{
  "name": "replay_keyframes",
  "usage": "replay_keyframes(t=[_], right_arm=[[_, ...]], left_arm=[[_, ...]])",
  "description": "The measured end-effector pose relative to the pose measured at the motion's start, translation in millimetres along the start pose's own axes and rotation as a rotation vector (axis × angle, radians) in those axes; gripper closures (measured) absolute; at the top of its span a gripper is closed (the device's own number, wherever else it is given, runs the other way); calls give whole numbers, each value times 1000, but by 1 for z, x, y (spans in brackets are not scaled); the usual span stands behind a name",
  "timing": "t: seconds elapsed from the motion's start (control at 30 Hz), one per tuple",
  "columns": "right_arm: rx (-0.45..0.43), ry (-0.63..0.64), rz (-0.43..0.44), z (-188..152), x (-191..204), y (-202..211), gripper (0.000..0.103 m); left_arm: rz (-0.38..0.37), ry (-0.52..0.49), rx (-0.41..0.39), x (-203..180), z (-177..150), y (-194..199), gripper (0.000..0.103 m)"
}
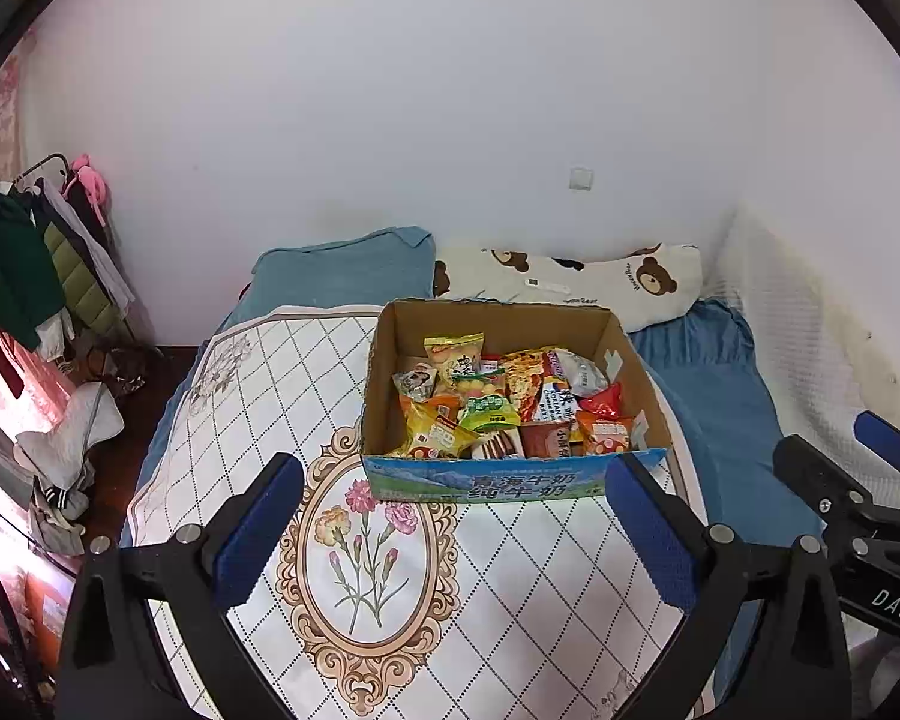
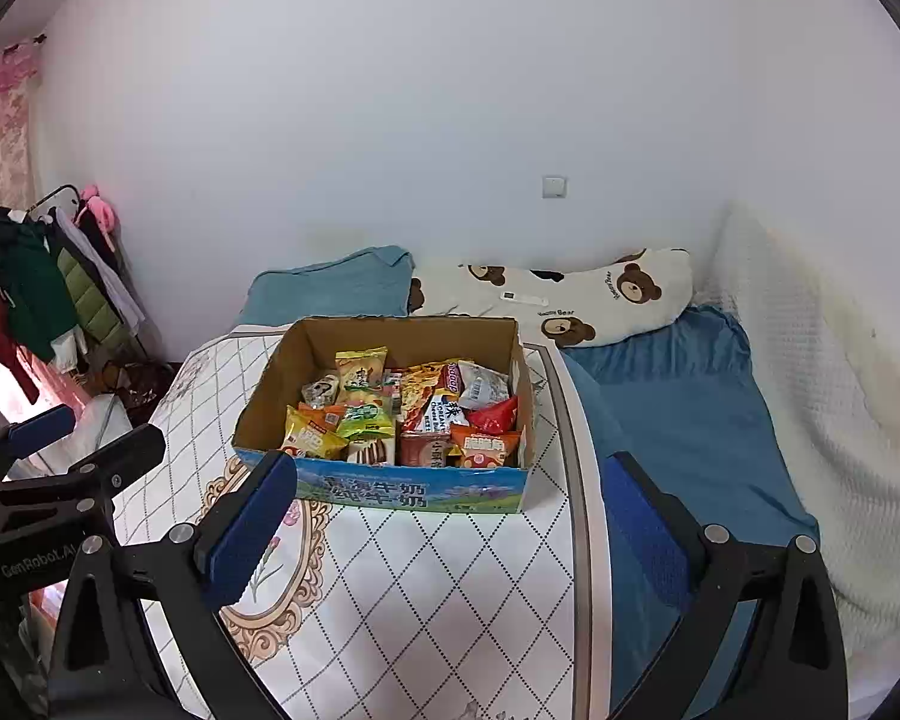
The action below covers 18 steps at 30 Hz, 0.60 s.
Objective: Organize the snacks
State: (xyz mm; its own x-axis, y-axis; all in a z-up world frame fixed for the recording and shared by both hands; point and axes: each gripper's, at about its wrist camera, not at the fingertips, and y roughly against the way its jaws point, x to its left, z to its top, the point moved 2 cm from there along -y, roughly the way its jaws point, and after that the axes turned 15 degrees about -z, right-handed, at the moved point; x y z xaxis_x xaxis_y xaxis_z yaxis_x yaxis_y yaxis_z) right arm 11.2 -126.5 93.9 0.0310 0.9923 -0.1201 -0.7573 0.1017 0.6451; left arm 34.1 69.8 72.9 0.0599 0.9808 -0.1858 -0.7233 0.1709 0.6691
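Far left: clothes rack (image 1: 42, 252) against wall, off the bed, irrelevant.

Left claw (image 1: 453, 534): spread wide, nothing between blue pads, hovering above floral board (image 1: 258, 396) laid on the bed. Angled down toward the box.

Cardboard box (image 1: 513, 480) (milk carton, top cut open) on the board, ahead of left claw and slightly right of its centreline. Long axis runs left–right across the view, near wall facing both claws. Snack packets (image 1: 498, 402) fill the interior in a loose, overlapping jumble; yellow packet (image 1: 455, 351) at far left of pile, red packet (image 1: 603, 402) toward right side. None outside the box as far as visible.

Right claw (image 2: 447, 531): also spread wide, empty. Sits right of the left one, over board edge where blue bedsheet (image 2: 678, 420) begins. From its camera the box lies ahead and left of centre.

Far right: bear-print pillow (image 1: 576, 285) behind box, near wall.

Judgement: both claws roughly equally far from box; left lined up on left and middle packets, right better placed for the right-hand ones near the red packet. Any pick needs a forward-and-down reach over the near wall; the wall edge is the snag risk. Whether sorting is finished or unstarted: cannot tell.
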Motion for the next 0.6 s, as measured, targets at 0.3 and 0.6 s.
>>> replay_keyframes(t=[0.3, 0.6], right_arm=[[8, -17, -22, 2, 2, -36, 0], [30, -35, -47, 6, 5, -85, 0]], left_arm=[[34, 20, 38, 9, 4, -36, 0], [65, 23, 81, 19, 7, -78, 0]])
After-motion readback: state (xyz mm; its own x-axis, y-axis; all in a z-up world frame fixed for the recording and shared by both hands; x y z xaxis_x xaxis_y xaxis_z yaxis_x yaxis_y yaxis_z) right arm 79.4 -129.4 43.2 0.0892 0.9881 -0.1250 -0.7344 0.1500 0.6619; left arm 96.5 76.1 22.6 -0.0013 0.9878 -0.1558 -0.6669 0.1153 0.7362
